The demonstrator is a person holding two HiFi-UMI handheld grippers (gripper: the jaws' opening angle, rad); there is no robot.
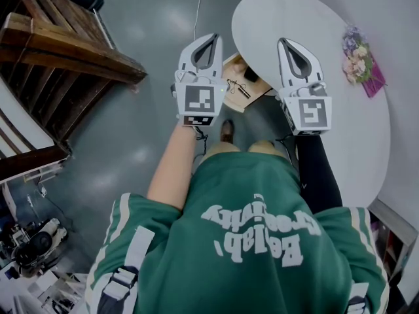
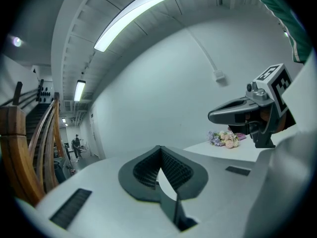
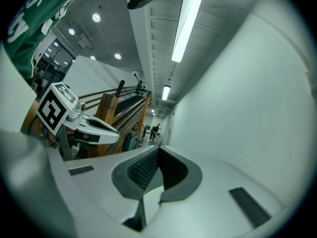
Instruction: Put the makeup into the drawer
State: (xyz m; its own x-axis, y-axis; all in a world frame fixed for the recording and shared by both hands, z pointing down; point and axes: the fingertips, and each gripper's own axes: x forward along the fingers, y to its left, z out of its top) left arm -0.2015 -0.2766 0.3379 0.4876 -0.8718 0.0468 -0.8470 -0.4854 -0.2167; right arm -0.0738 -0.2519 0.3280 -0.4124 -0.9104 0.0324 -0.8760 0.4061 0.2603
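Note:
In the head view my left gripper [image 1: 213, 39] and right gripper [image 1: 283, 42] are held side by side at chest height, both pointing level away from me. Each has its jaws shut with nothing between them. Far below, between the two, a small wooden drawer [image 1: 254, 78] lies open beside the table's edge. Thin dark items [image 1: 239, 88] lie in it, too small to name. The left gripper view shows its own shut tips [image 2: 160, 148] and the right gripper [image 2: 242, 112] beside it. The right gripper view shows its shut tips [image 3: 158, 148] and the left gripper [image 3: 86, 124].
A round white table [image 1: 308, 18] stands at the right with a bunch of flowers [image 1: 357, 59] on a pink base near its far rim. A wooden staircase [image 1: 59, 51] fills the left. The floor is grey. A white wall faces both grippers.

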